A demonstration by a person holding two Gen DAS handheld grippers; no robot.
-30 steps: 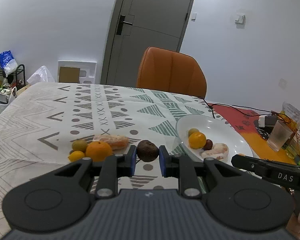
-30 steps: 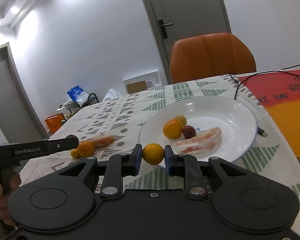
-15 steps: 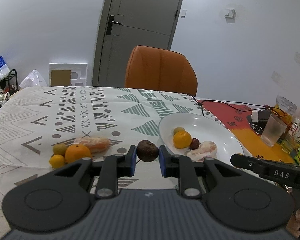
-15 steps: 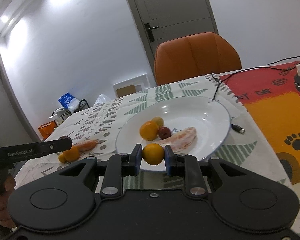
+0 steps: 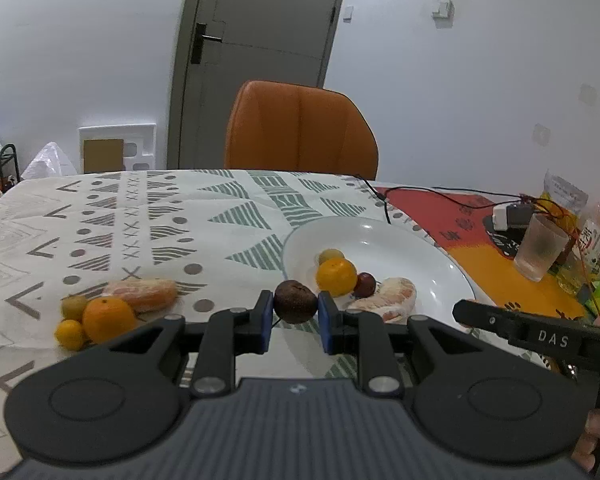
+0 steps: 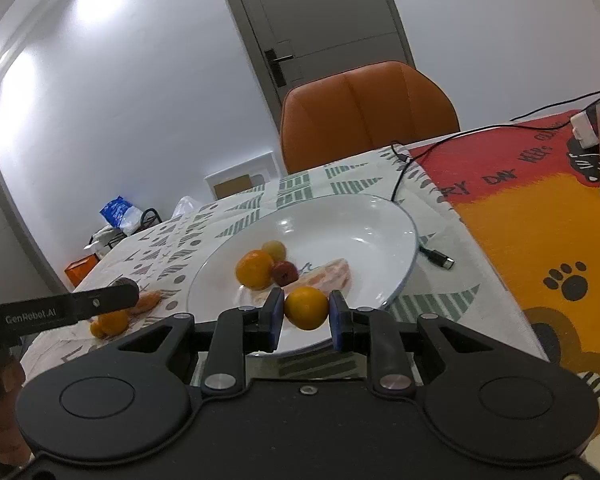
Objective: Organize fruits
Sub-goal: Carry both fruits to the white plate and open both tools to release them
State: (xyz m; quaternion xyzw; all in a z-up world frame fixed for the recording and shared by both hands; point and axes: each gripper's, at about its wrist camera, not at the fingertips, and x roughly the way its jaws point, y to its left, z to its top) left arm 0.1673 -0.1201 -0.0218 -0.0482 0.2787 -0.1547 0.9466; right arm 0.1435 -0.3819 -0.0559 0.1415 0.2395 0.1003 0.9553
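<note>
Both grippers have advanced toward the plate (image 6: 396, 280); left fingers (image 5: 263, 320) clamp brown fruit (image 5: 295, 301), right fingers (image 6: 272, 320) an orange (image 6: 306, 307).

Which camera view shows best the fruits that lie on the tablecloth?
The left wrist view: the fruits on the tablecloth show unobstructed there. In the right wrist view the left gripper hides most of them.

My table (image 5: 228, 216) wears a patterned cloth; on it lie a white plate (image 5: 400, 240), loose fruit (image 5: 108, 312), a cable (image 5: 384, 200) and a cup (image 5: 542, 248).
</note>
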